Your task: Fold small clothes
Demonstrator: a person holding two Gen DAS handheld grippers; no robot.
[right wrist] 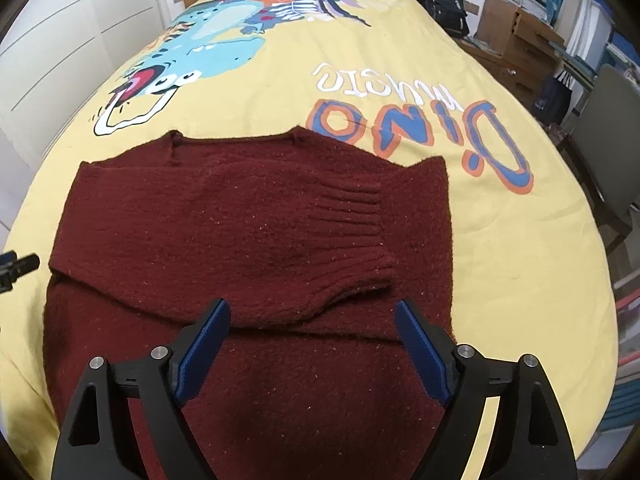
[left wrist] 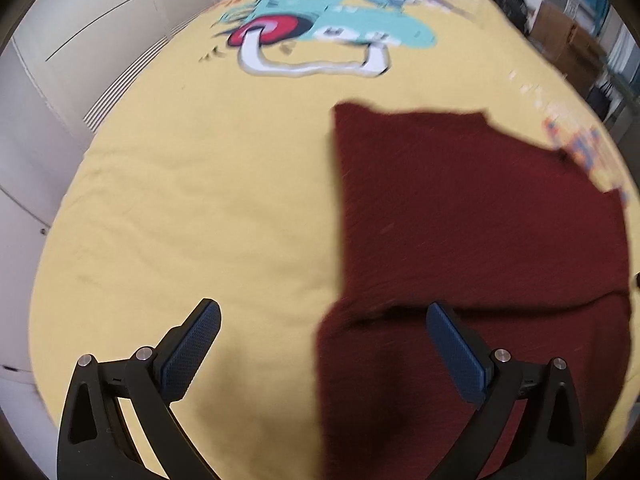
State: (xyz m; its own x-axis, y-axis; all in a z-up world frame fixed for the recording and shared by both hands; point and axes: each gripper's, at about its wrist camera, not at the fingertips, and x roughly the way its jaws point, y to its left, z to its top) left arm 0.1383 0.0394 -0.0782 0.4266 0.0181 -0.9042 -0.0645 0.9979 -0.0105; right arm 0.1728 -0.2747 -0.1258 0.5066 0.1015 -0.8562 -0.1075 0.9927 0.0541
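A dark red knitted sweater (right wrist: 248, 240) lies flat on the yellow bed cover (right wrist: 520, 240), neck toward the headboard. One sleeve is folded across its body, its ribbed cuff (right wrist: 360, 224) lying on the right half. In the left wrist view the sweater (left wrist: 480, 220) fills the right side. My left gripper (left wrist: 322, 312) hangs open above the sweater's left edge, nothing between its blue pads (left wrist: 192, 356). My right gripper (right wrist: 314, 312) is open above the sweater's lower middle, holding nothing. A bit of the left gripper (right wrist: 18, 266) shows at the left edge of the right wrist view.
The bed cover carries a large dinosaur print (right wrist: 208, 32) and lettering (right wrist: 420, 128). White wardrobe doors (left wrist: 60, 80) stand along the left. A black backpack (right wrist: 444, 4), cardboard boxes (right wrist: 516, 28) and a chair (right wrist: 608, 140) stand to the right of the bed.
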